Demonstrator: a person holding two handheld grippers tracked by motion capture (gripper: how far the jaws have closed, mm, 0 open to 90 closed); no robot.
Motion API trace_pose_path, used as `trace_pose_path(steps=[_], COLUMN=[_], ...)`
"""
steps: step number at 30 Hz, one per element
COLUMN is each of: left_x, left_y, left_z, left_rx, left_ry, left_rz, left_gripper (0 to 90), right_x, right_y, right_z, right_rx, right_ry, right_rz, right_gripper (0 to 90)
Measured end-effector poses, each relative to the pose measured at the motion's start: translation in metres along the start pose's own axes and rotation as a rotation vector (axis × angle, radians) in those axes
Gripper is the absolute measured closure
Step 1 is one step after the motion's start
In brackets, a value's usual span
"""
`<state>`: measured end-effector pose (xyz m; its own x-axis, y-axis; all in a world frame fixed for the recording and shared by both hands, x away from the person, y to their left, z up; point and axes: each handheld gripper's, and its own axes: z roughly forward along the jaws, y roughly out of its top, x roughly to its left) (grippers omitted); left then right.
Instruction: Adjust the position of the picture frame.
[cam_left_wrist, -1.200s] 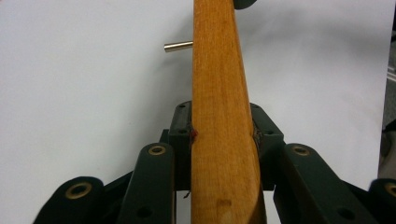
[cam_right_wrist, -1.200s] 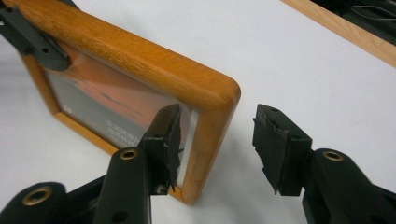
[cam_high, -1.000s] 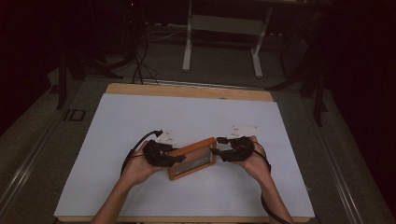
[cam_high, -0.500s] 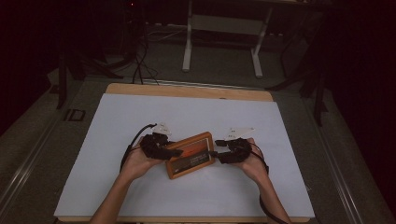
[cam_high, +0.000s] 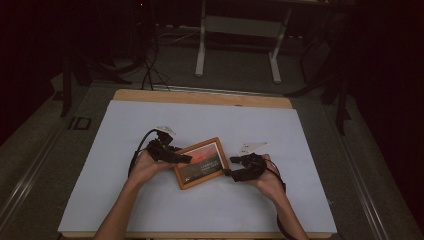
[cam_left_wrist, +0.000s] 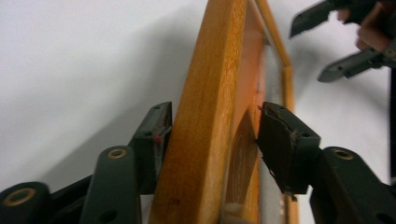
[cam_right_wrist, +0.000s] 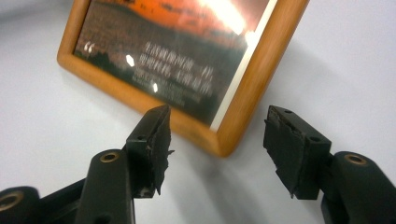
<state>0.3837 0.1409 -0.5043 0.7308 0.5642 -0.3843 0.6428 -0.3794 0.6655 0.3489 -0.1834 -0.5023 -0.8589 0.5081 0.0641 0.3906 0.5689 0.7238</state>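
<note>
A wooden picture frame (cam_high: 201, 162) holding a sunset photo with white text lies tilted on the white sheet in the high view. My left gripper (cam_high: 180, 159) is shut on the frame's left edge. In the left gripper view its jaws (cam_left_wrist: 215, 123) clamp the wooden rail (cam_left_wrist: 210, 116) from both sides. My right gripper (cam_high: 231, 172) is open just off the frame's right corner. The right gripper view has that corner (cam_right_wrist: 233, 140) lying a little beyond the gripper (cam_right_wrist: 218, 119), with nothing between the jaws. The right gripper (cam_left_wrist: 327, 46) also appears at the far end of the left gripper view.
The white sheet (cam_high: 150, 215) covers most of a wooden table (cam_high: 200, 97). Beyond the table's far edge are a dark floor, cables (cam_high: 150, 65) and the legs of a white stand (cam_high: 202, 50). Both forearms come in from the bottom edge.
The frame has tipped from nearly edge-on to showing its face. The right gripper, earlier at the frame's right end, now sits open just off its corner. The left gripper keeps its hold.
</note>
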Motion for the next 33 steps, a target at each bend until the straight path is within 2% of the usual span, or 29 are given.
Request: trace_pose_path(steps=[2, 3, 5, 8, 12, 15, 20, 22, 24, 27, 29, 31, 33], left_x=[0.003, 0.004, 0.006, 0.011, 0.011, 0.008, -0.002, -0.009, -0.016, -0.024, -0.029, -0.033, -0.036], left_y=[-0.001, -0.002, -0.005, -0.011, -0.017, -0.020, -0.026, -0.029, -0.032, -0.036, -0.039, -0.042, -0.046], left_z=[-0.003, -0.005, -0.005, -0.004, -0.003, -0.004, -0.002, -0.001, 0.000, 0.001, 0.002, 0.003, 0.004], left_rx=[-0.018, -0.022, -0.013, -0.014, 0.007, 0.014, 0.009, 0.010, 0.001, -0.003, -0.002, -0.013, -0.025], left_ry=[0.031, 0.064, 0.102, 0.085, 0.145, 0.122, 0.116, 0.119, 0.145, 0.149, 0.157, 0.142, 0.099], left_rz=[-0.007, -0.011, -0.013, -0.045, -0.040, -0.033, -0.024, -0.016, -0.010, -0.008, -0.006, -0.027, -0.042], left_gripper=[44.5, 45.1, 46.3, 45.7, 54.7, 56.3, 55.8, 55.9, 55.3, 56.0, 56.7, 56.8, 58.6], right_x=[0.001, 0.002, 0.003, 0.004, 0.010, 0.014, 0.018, 0.016, 0.013, 0.006, 0.001, -0.005, -0.010], right_y=[-0.004, -0.006, -0.009, -0.009, -0.009, -0.008, -0.002, -0.001, -0.003, -0.003, -0.004, -0.005, -0.005], right_z=[0.003, 0.005, 0.009, 0.015, 0.023, 0.026, 0.026, 0.025, 0.024, 0.019, 0.017, 0.016, 0.010], right_rx=[0.015, 0.023, 0.039, 0.055, 0.084, 0.085, 0.032, 0.039, 0.030, 0.011, -0.001, -0.017, -0.059], right_ry=[0.002, 0.001, 0.003, 0.007, 0.027, 0.051, 0.107, 0.088, 0.094, 0.119, 0.111, 0.120, 0.097], right_rz=[0.015, 0.014, 0.020, 0.036, 0.047, 0.049, 0.090, 0.107, 0.131, 0.187, 0.227, 0.267, 0.293], right_gripper=[39.9, 39.8, 39.8, 40.4, 41.6, 42.3, 42.1, 43.9, 45.5, 45.5, 46.9, 50.3, 56.8])
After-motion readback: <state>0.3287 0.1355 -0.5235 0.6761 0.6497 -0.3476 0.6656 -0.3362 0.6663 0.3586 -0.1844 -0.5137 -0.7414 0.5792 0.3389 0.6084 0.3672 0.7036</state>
